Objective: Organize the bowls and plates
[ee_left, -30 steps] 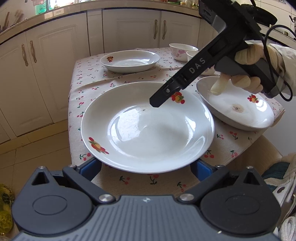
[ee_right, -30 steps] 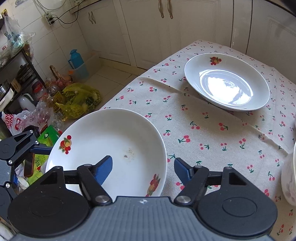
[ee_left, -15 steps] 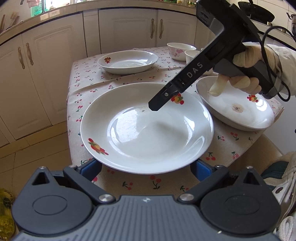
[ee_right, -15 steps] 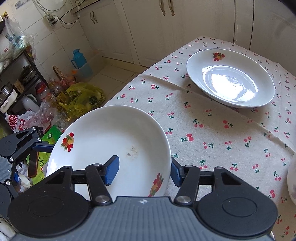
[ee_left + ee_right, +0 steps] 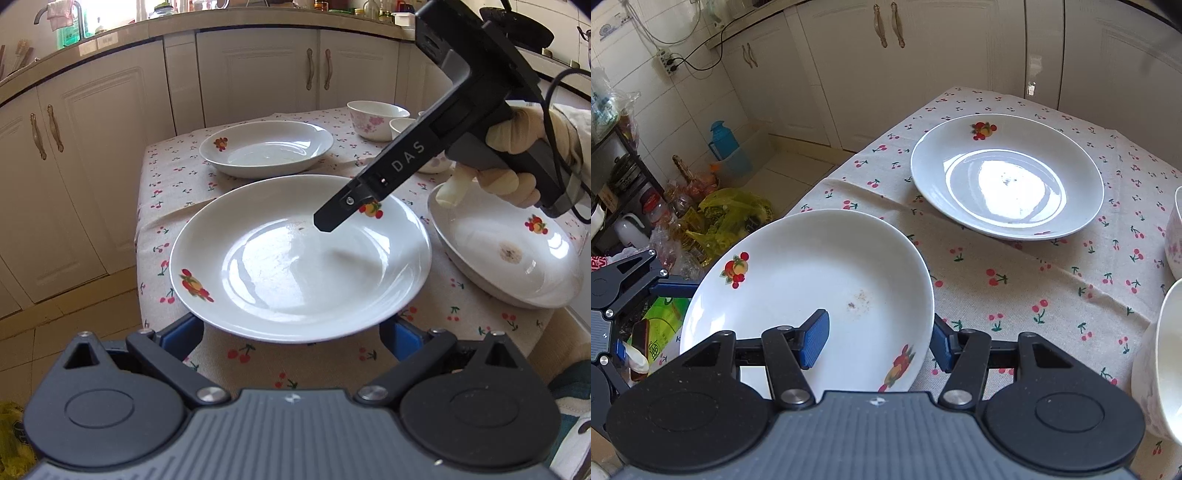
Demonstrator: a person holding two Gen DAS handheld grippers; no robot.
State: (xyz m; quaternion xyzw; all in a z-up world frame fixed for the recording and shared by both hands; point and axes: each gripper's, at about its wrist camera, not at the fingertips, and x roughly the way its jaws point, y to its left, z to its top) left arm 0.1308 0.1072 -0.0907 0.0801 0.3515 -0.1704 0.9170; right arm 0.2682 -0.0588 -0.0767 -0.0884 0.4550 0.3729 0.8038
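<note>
A white fruit-print plate lies at the table's near edge, above my left gripper, whose blue pads sit wide apart under its rim. My right gripper has one blue pad inside that same plate and the other outside its rim, closed onto the rim. In the left wrist view the right gripper's finger tip hangs over this plate. A second plate lies to its right. A third plate lies farther back; it also shows in the right wrist view.
Two white bowls stand at the table's far right; bowl edges show in the right wrist view. The cherry-print tablecloth covers the table. White cabinets stand behind. Bags and bottles clutter the floor to the left.
My right gripper's pads have closed in from wide apart onto the near plate's rim. The left gripper has pulled back and risen slightly; its pads stay apart.
</note>
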